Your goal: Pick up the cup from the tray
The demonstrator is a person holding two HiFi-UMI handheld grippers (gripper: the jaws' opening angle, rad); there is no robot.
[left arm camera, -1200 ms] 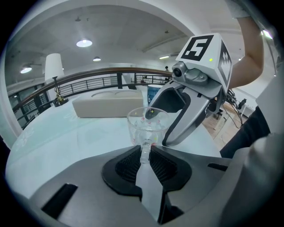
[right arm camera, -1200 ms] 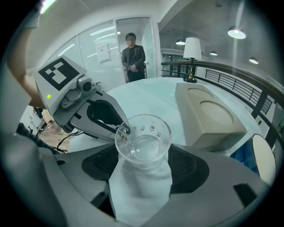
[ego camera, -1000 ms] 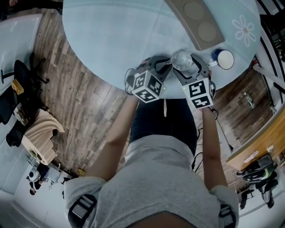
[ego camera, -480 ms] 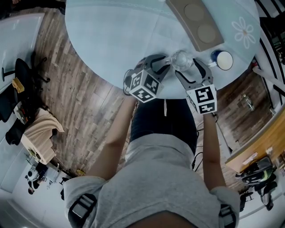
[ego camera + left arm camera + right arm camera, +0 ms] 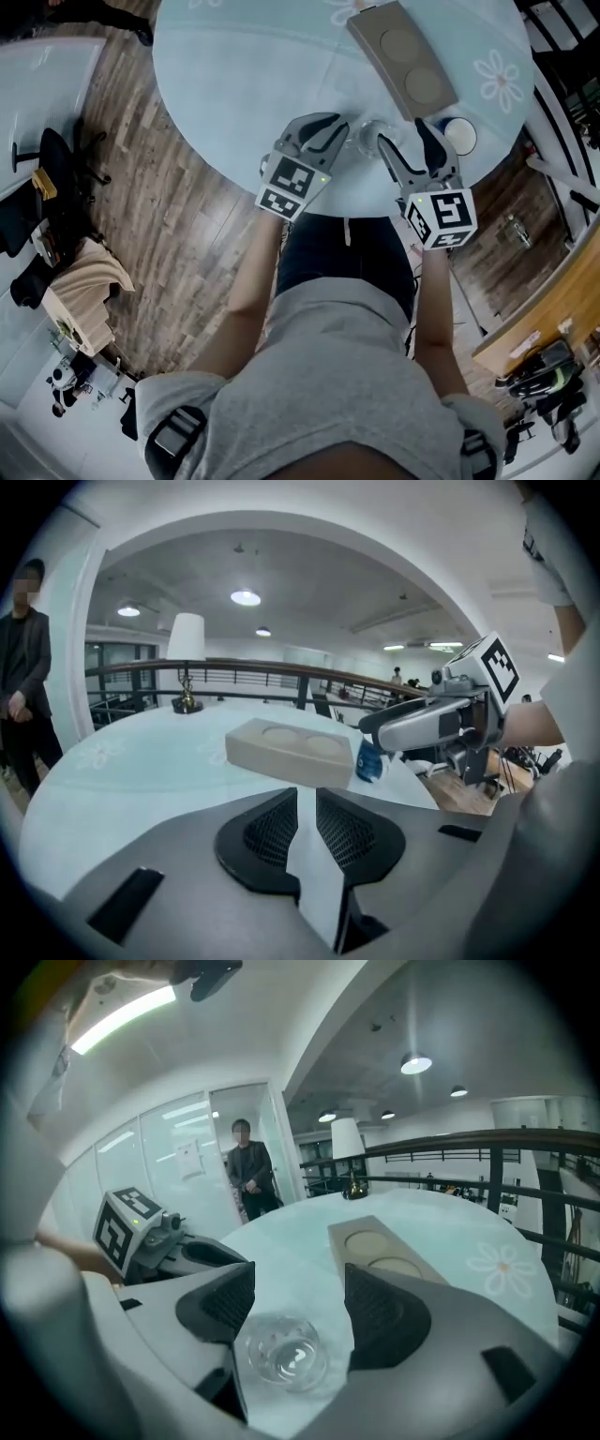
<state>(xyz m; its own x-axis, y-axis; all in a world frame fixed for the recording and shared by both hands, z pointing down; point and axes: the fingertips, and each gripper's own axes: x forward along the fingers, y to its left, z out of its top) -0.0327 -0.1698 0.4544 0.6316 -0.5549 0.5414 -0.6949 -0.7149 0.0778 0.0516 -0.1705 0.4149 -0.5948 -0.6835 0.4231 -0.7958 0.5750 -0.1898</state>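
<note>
Both forearms out over tabletop (image 5: 234, 75) edge, grippers tipped forward and down. Left gripper (image 5: 330, 131) jaws just been closing, narrow slit left, nothing between. Right gripper (image 5: 403, 138) jaws wide apart, gripping nothing. Clear glass cup (image 5: 368, 139) upright on tabletop between both grippers, apart from tray (image 5: 373, 26).
</note>
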